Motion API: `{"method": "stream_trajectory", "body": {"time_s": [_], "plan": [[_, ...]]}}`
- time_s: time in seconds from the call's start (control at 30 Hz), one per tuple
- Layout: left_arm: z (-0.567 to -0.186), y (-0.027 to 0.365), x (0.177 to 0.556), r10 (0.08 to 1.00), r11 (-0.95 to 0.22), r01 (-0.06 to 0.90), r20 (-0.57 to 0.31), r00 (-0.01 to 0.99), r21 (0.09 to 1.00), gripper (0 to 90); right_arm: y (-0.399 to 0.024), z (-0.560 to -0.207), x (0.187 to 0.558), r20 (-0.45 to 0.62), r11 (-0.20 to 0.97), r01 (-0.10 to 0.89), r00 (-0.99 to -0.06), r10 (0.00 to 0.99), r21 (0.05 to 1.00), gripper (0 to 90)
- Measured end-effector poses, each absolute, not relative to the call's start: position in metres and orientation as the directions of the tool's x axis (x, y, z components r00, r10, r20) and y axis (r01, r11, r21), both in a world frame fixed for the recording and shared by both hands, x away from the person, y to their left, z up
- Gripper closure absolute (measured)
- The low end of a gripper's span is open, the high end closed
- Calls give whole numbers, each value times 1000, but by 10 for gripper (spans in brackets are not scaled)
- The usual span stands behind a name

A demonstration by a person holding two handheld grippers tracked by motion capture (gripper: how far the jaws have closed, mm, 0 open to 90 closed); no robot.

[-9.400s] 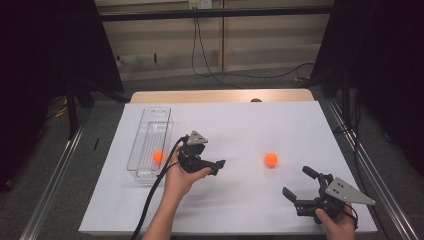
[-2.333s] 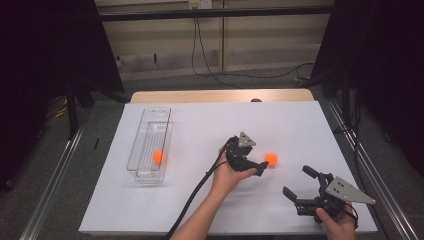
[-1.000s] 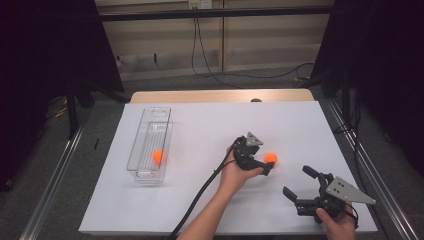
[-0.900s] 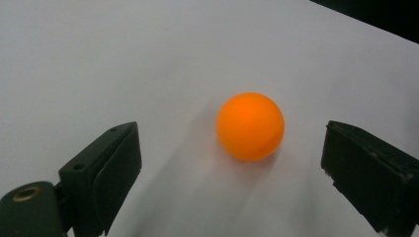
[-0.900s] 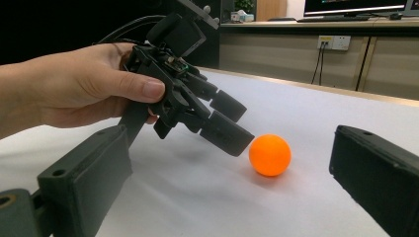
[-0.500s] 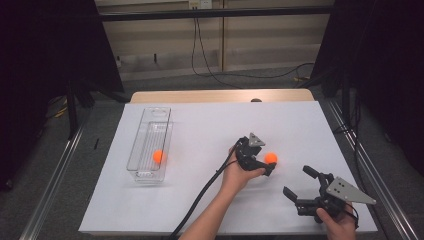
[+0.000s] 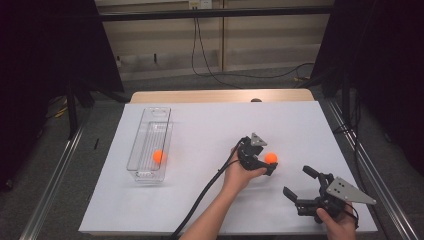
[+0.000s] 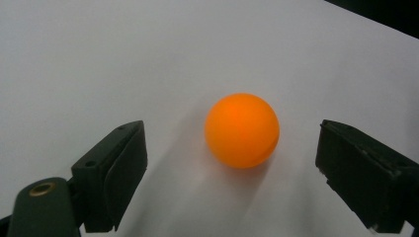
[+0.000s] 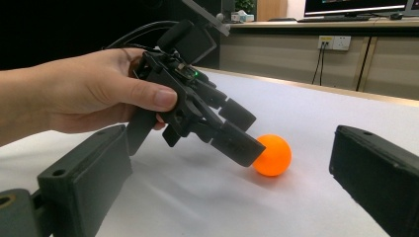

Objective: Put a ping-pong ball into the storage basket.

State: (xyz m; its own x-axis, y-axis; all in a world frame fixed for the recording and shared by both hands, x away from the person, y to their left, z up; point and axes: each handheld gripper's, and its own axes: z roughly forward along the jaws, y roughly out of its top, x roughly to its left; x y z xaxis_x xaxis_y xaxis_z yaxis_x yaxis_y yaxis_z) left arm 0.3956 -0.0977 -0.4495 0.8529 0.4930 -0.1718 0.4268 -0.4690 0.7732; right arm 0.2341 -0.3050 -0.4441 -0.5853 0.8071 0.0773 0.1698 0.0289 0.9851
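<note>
Here the left tool (image 7: 265, 161) is lowered around the orange ball (image 8: 242, 130), jaws just narrowing but not touching, ready for pickup; the right tool (image 7: 305, 186) is held open.

No readable writing anywhere

No letters, numbers, brand marks or signs can be made out on the orange ball (image 8: 242, 130), the clear tray (image 7: 150, 145), the white desk (image 7: 200, 135) or either pair of tongs. In the right gripper view, the monitor (image 9: 358, 6) far behind the desk shows a lit screen, but whatever is on it is too small to read.
</note>
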Motion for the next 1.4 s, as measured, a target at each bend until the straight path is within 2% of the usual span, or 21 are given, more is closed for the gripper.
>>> {"method": "stream_trajectory", "body": {"time_s": [0.27,1.07,1.4], "plan": [[-451,-100,400,492,-476,422,-165,855,772,168,-305,-444,234,75,30,167,-586,807,985,17],[-454,-106,403,481,-487,423,-170,860,764,205,-305,-444,234,78,27,169,-585,807,985,17],[-456,-109,403,471,-493,420,-172,865,762,254,-306,-444,234,75,29,167,-586,806,986,17]]}}
